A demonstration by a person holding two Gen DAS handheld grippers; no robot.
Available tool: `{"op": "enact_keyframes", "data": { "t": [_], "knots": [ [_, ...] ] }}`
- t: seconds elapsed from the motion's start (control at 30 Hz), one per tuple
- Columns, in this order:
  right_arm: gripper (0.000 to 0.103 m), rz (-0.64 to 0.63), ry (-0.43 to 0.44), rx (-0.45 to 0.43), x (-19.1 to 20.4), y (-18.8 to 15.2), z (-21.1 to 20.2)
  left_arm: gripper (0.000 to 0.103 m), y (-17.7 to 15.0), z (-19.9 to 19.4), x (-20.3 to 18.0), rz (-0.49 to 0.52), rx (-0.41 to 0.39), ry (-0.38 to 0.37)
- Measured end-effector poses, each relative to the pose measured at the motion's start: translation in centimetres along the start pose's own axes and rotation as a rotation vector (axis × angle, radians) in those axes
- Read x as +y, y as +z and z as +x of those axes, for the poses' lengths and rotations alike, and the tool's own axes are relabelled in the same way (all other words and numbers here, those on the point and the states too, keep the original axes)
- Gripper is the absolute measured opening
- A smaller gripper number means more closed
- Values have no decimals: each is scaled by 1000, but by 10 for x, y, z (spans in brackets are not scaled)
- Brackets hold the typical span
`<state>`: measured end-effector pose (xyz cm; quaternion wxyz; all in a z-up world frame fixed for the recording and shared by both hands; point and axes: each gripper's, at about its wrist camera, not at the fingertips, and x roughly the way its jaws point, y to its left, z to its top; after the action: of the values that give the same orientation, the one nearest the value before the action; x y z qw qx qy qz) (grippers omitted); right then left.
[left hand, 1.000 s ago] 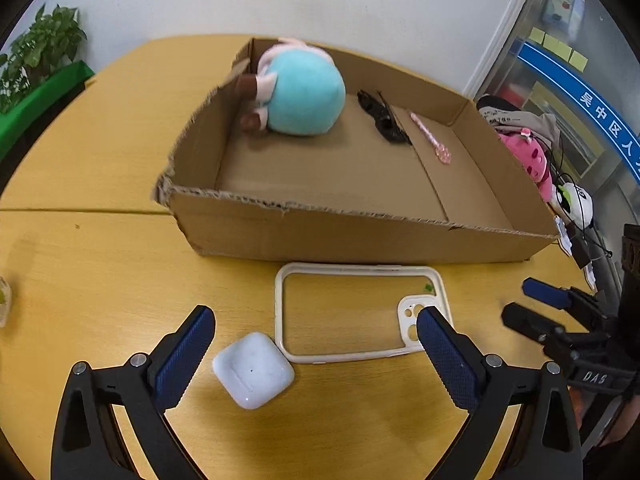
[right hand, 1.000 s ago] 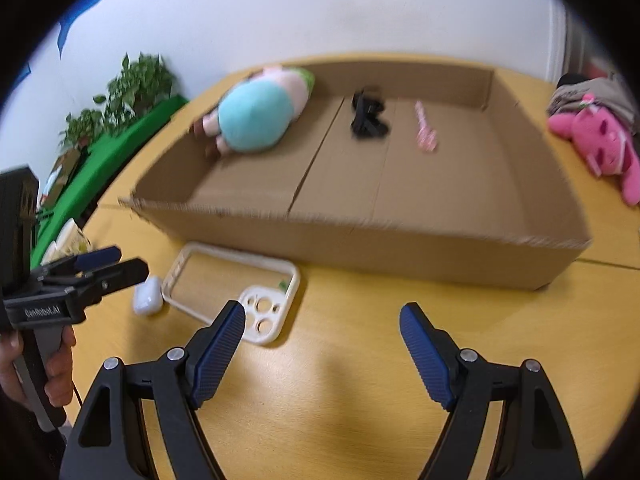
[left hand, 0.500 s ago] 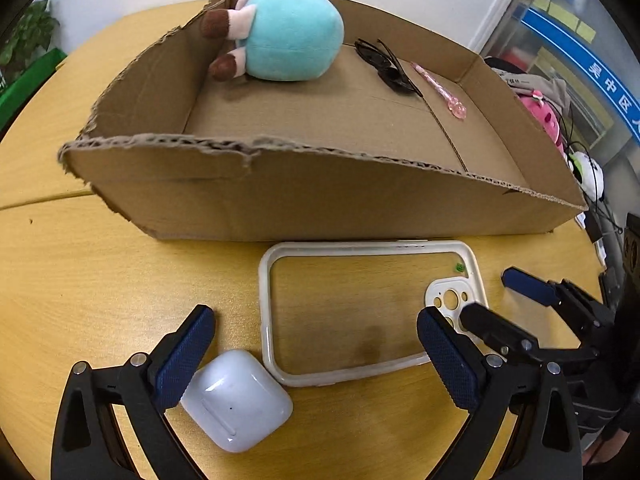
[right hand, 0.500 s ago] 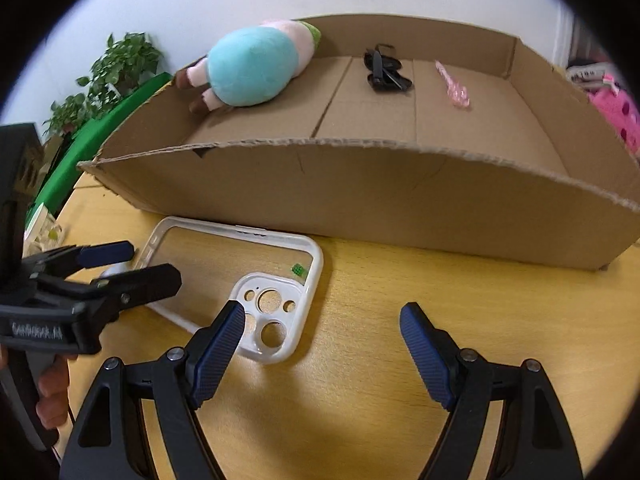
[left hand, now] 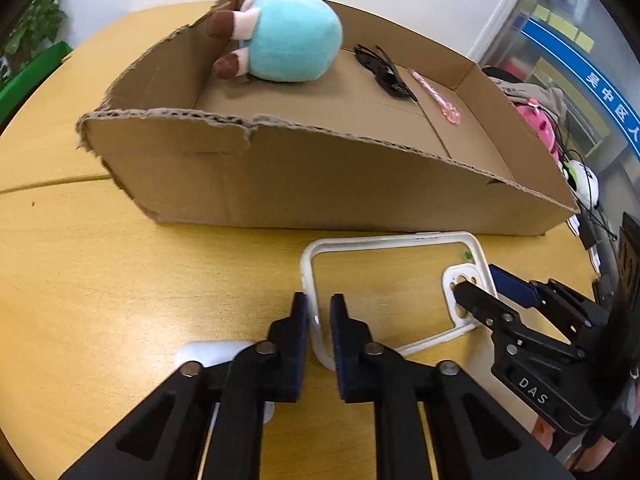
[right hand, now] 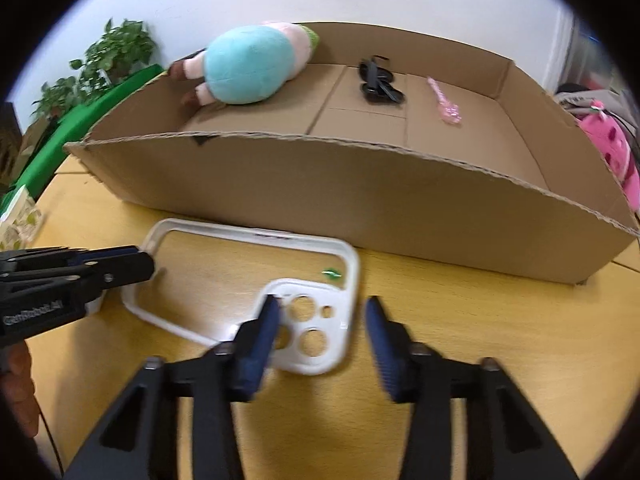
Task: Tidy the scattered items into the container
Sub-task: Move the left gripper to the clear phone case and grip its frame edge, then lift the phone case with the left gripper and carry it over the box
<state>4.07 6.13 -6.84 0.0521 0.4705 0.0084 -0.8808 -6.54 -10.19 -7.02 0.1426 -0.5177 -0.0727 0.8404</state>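
A clear white-rimmed phone case (left hand: 392, 276) lies on the wooden table in front of a shallow cardboard box (left hand: 280, 184). My left gripper (left hand: 319, 312) is shut on the case's left rim. My right gripper (right hand: 322, 318) is open, its jaws astride the case's camera corner (right hand: 316, 332). It also shows in the left wrist view (left hand: 492, 292). A white earbuds case (left hand: 208, 354) lies by the left gripper's fingers, partly hidden. The box (right hand: 360, 188) holds a teal plush (left hand: 288, 36), black sunglasses (left hand: 384, 72) and a pink stick (left hand: 436, 96).
A pink plush (right hand: 612, 148) and cables lie to the right of the box. Green plants (right hand: 108, 56) stand at the back left. A small packet (right hand: 20, 220) sits at the table's left edge.
My left gripper moved right and closed on the case's left rim. My right gripper came down over the camera corner and narrowed its jaws. Both views are nearer the box.
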Motion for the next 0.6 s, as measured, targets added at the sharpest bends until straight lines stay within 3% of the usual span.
{"op": "enact_keyframes", "data": {
  "t": [0.2, 0.33, 0.4, 0.6],
  "knots": [
    [32, -27, 12, 10, -2, 0, -2, 5, -4, -2, -3, -5, 0, 13],
    [9, 3, 29, 22, -15, -1, -5, 4, -8, -10, -7, -13, -12, 31],
    [7, 18, 68, 24, -22, -4, -8, 4, -7, -17, -11, -13, -27, 27],
    [7, 16, 66, -88, -25, -13, -54, 4, -1, -74, -51, 94, -180, 58]
  ]
}}
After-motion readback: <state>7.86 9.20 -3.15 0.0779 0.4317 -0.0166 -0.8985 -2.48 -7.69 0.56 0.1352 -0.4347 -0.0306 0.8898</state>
